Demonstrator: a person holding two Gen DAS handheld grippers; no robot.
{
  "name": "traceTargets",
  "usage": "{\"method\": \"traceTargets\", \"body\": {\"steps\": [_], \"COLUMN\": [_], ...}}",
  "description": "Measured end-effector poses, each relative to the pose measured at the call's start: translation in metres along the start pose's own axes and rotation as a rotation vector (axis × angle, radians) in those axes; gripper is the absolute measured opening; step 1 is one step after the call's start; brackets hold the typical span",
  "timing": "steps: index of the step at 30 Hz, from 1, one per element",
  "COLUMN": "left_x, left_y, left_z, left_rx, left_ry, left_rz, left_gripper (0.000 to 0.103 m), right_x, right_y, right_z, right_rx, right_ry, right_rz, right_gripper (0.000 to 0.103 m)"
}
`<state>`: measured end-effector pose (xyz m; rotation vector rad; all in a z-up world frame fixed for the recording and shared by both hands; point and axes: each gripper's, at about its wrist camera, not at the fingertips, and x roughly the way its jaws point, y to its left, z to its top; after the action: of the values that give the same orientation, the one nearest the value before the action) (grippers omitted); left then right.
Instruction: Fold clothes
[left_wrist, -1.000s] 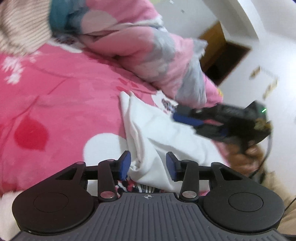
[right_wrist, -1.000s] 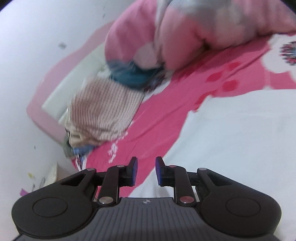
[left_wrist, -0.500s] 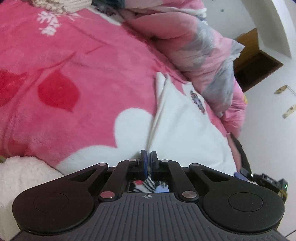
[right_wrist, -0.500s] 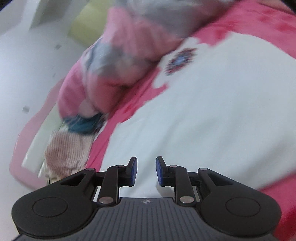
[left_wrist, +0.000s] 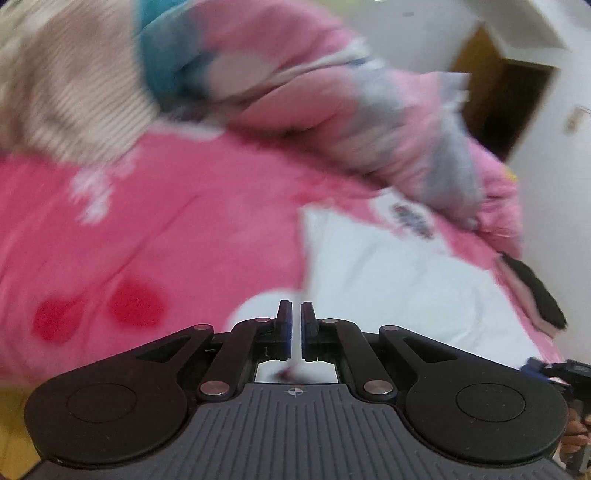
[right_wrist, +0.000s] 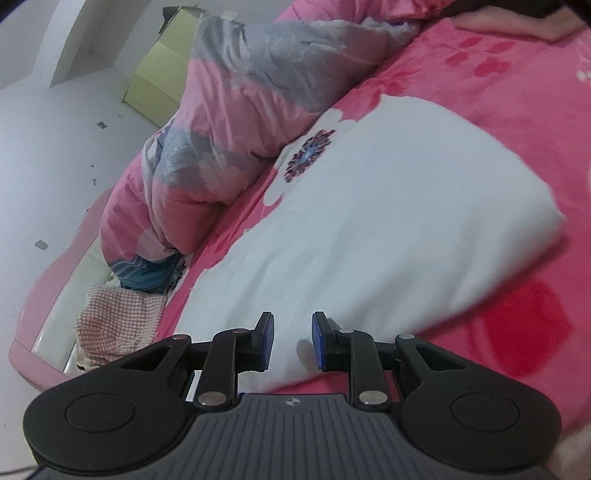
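A white garment (right_wrist: 369, 236) lies spread flat on the pink flowered bedspread (right_wrist: 517, 92). In the blurred left wrist view the same garment (left_wrist: 388, 280) fills the right half, and its left edge runs down into my left gripper (left_wrist: 296, 325). That gripper's jaws are nearly together with white fabric between them. My right gripper (right_wrist: 293, 332) is open, hovering just above the garment's near edge with nothing between its fingers. The right gripper (left_wrist: 554, 369) also shows at the far right of the left wrist view.
A rolled pink and grey quilt (right_wrist: 240, 110) lies along the far side of the bed. A checked cloth (right_wrist: 118, 321) and a teal cloth (right_wrist: 147, 277) are piled by the pink bed frame (right_wrist: 48, 266). A dark flat object (left_wrist: 532, 291) rests at the bed's right edge.
My left gripper went from open around the garment's bunched edge to closed on it, then swung its view upward. The right gripper stayed open and moved to the garment's near edge.
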<state>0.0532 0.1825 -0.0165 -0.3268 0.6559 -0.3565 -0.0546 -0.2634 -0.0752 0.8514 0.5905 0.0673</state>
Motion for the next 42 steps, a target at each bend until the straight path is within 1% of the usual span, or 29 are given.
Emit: {"method": "traceTargets", "body": {"steps": [2, 3, 6, 9, 11, 13, 16, 18, 19, 20, 21, 23, 25, 27, 28, 32, 34, 36, 37, 40, 42], "left_x": [0.011, 0.021, 0.057, 0.080, 0.085, 0.085, 0.083, 0.084, 0.084, 0.084, 0.085, 0.085, 0.086, 0.086, 0.086, 0.088, 0.087, 0.086, 0.086, 0.083, 0.080], "left_y": [-0.022, -0.028, -0.040, -0.041, -0.035, -0.031, -0.029, -0.028, -0.027, -0.027, -0.026, -0.025, -0.026, -0.028, -0.029, -0.032, -0.031, -0.029, -0.028, -0.024, -0.021], "left_z": [0.000, -0.002, -0.010, -0.019, -0.024, -0.025, -0.024, -0.022, -0.022, -0.021, -0.020, -0.019, -0.018, -0.020, -0.020, -0.020, -0.020, -0.022, -0.022, -0.024, -0.026], "left_rx": [0.048, 0.055, 0.058, 0.040, -0.024, -0.072, -0.113, -0.132, -0.141, -0.151, -0.160, -0.179, -0.189, -0.183, -0.180, -0.160, -0.161, -0.167, -0.170, -0.174, -0.175], "left_ry": [-0.004, 0.015, 0.095, 0.139, 0.150, 0.144, 0.140, 0.143, 0.145, 0.146, 0.148, 0.151, 0.149, 0.141, 0.138, 0.137, 0.135, 0.131, 0.129, 0.120, 0.113], "left_rz": [-0.060, -0.076, -0.063, -0.001, 0.001, -0.001, 0.009, 0.027, 0.037, 0.046, 0.055, 0.073, 0.091, 0.107, 0.113, 0.127, 0.123, 0.115, 0.109, 0.088, 0.072], "left_gripper": [0.004, 0.005, 0.005, 0.005, 0.005, 0.005, 0.005, 0.005, 0.005, 0.005, 0.005, 0.006, 0.006, 0.007, 0.007, 0.007, 0.007, 0.007, 0.007, 0.007, 0.007], "right_x": [-0.007, -0.013, -0.036, -0.063, -0.080, -0.089, -0.090, -0.087, -0.085, -0.082, -0.078, -0.066, -0.058, -0.060, -0.062, -0.076, -0.076, -0.069, -0.068, -0.082, -0.097], "right_y": [-0.009, -0.013, -0.028, -0.051, -0.069, -0.080, -0.088, -0.091, -0.092, -0.092, -0.092, -0.093, -0.097, -0.099, -0.101, -0.101, -0.104, -0.113, -0.117, -0.124, -0.129], "right_z": [-0.006, -0.009, -0.015, -0.011, -0.004, 0.005, 0.020, 0.029, 0.033, 0.036, 0.040, 0.048, 0.050, 0.046, 0.045, 0.040, 0.041, 0.040, 0.040, 0.039, 0.038], "right_rx": [0.011, 0.012, 0.015, 0.072, 0.123, 0.142, 0.089, 0.029, -0.006, -0.047, -0.087, -0.135, -0.150, -0.153, -0.144, -0.142, -0.140, -0.128, -0.115, -0.051, 0.021], "right_ry": [0.003, -0.003, -0.051, -0.134, -0.194, -0.247, -0.284, -0.290, -0.290, -0.283, -0.268, -0.211, -0.161, -0.146, -0.141, -0.186, -0.189, -0.160, -0.157, -0.210, -0.259], "right_rz": [-0.025, -0.038, -0.082, -0.136, -0.171, -0.196, -0.194, -0.160, -0.139, -0.126, -0.119, -0.119, -0.110, -0.083, -0.063, -0.008, -0.007, -0.043, -0.046, -0.085, -0.126], "right_gripper": [0.024, 0.024, 0.024, 0.024, 0.024, 0.024, 0.024, 0.034, 0.047, 0.051, 0.051, 0.051, 0.048, 0.027, 0.009, 0.007, 0.007, 0.007, 0.007, 0.008, 0.009]}}
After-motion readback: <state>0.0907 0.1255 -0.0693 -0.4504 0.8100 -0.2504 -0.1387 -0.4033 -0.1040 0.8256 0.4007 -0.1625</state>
